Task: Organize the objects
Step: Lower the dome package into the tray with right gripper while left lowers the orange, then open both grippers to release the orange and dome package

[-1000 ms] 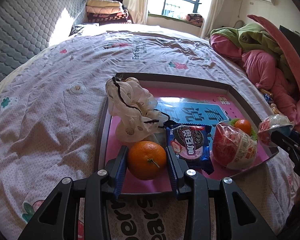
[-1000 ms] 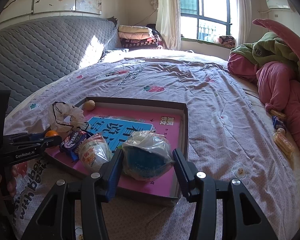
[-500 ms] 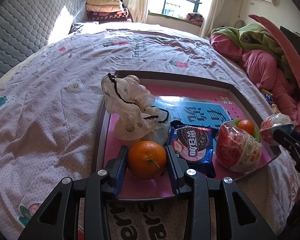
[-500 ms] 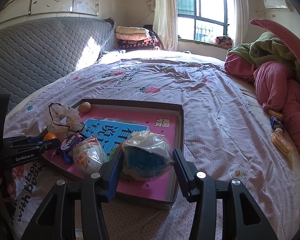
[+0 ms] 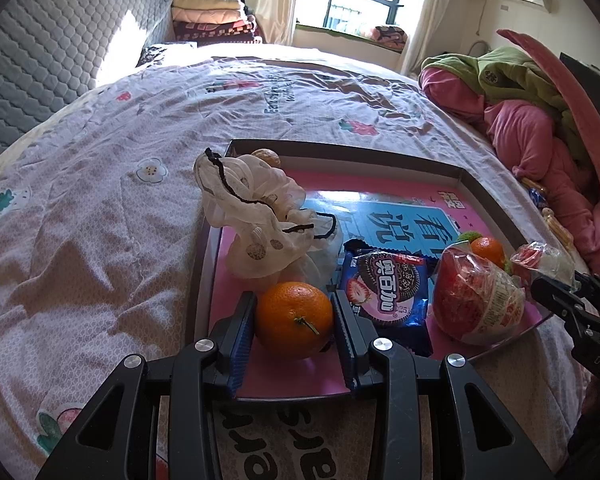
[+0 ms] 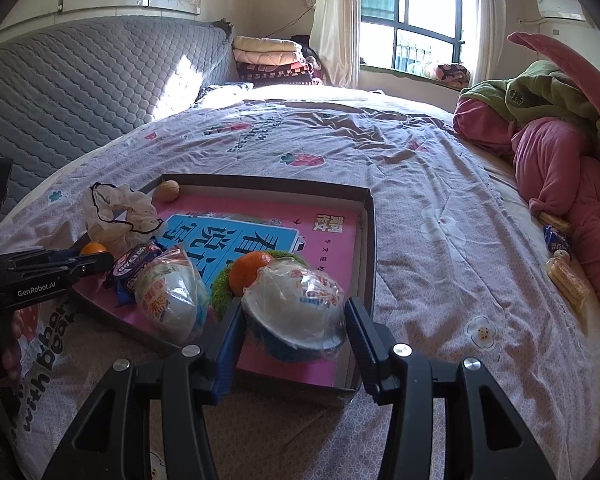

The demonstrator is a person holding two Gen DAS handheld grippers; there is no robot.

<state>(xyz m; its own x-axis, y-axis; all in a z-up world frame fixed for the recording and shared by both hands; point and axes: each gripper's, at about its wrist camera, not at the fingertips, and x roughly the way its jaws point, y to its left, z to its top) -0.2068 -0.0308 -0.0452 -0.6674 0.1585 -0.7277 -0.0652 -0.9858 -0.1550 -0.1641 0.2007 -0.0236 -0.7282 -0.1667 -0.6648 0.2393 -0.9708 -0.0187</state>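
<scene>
In the left wrist view, the mesh drawstring pouch is slumping at the left of the pink-lined box, limp and light by the look of it, best taken by its bunched neck. Just below it at lower centre, the left gripper is pinching the orange across its widest part, both pads pressing on the peel; the fruit looks firm and round, so it is probably liable to roll if set down carelessly. To the right, the cookie packet is lying flat and glossy, likely slippery and crushable, safest gripped by a sealed edge. Further right, a wrapped red snack cup is resting on its side. In the right wrist view, at lower centre, the right gripper is clamping a bagged blue-and-white cup above the box's near right corner; its loose plastic wrap is probably slick, so the hold should be bearing on the stiff cup beneath.
</scene>
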